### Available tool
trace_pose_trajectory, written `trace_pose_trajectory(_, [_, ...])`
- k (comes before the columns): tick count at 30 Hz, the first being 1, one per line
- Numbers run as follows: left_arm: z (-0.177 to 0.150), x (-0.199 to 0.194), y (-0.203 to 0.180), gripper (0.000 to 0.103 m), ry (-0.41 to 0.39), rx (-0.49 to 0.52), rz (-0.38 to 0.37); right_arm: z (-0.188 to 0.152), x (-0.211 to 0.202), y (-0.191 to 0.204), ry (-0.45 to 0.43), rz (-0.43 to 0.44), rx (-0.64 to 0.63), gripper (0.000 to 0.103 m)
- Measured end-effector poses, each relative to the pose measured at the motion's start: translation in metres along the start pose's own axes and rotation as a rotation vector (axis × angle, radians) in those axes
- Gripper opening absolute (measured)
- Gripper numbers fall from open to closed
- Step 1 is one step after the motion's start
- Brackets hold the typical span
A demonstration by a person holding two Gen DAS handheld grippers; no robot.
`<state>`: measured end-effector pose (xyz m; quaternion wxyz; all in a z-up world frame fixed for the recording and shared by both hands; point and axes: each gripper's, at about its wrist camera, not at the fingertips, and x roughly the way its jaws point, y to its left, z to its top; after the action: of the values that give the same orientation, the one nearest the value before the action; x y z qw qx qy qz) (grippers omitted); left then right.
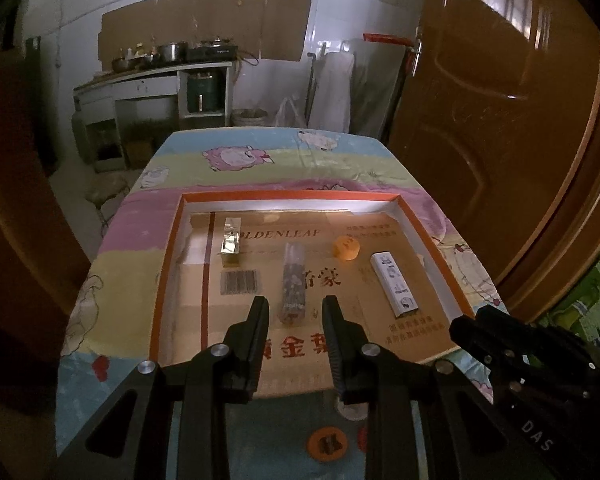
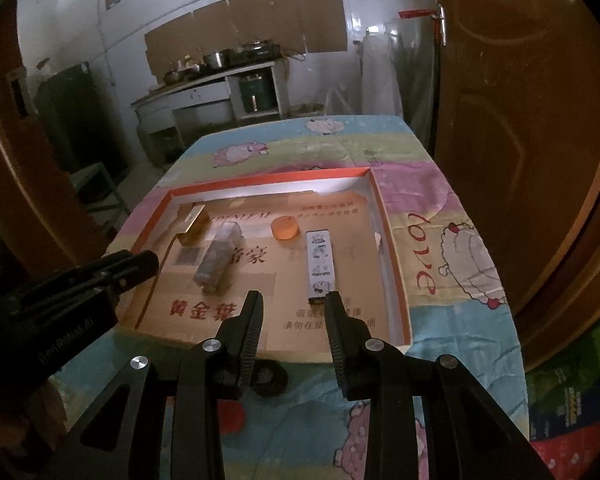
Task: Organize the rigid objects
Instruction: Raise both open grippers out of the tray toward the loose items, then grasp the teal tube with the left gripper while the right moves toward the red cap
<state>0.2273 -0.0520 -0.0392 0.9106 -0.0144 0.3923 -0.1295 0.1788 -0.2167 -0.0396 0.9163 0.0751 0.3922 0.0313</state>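
Note:
An orange-rimmed tray (image 1: pixel 292 195) (image 2: pixel 268 182) with a cardboard floor lies on the table. It holds a small gold box (image 1: pixel 231 242) (image 2: pixel 194 224), a long dark packet (image 1: pixel 293 282) (image 2: pixel 218 262), an orange round piece (image 1: pixel 346 247) (image 2: pixel 285 227) and a long white box (image 1: pixel 394 284) (image 2: pixel 320 266). My left gripper (image 1: pixel 295 308) (image 2: pixel 148 260) hovers over the tray's near edge, short of the dark packet, open and empty. My right gripper (image 2: pixel 293 304) (image 1: pixel 466 328) hangs beside it, just short of the white box, also open with nothing between its fingers.
The table wears a cartoon sheep cloth (image 1: pixel 236 158). In front of the tray lie an orange disc (image 1: pixel 327 444) and a black ring (image 2: pixel 268 378). A brown door (image 1: pixel 500 120) stands close on the right. A kitchen counter (image 1: pixel 152 80) lines the far wall.

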Motion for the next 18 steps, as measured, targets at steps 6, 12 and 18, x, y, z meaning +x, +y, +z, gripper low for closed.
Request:
trace_pose_trajectory(6, [-0.010,-0.017,0.006,0.027,-0.018,-0.009,0.011,-0.010,-0.016,0.005,-0.008,0.003,-0.011,0.033])
trace_pose_trajectory(12, [-0.024,-0.033,0.010,0.027,-0.027,-0.013,0.016,-0.025,-0.030,0.012,-0.005,0.006,-0.023,0.033])
trace_pose_trajectory(18, [-0.042,-0.046,0.013,0.027,-0.028,-0.016,0.009,-0.043,-0.042,0.019,0.001,0.009,-0.035,0.033])
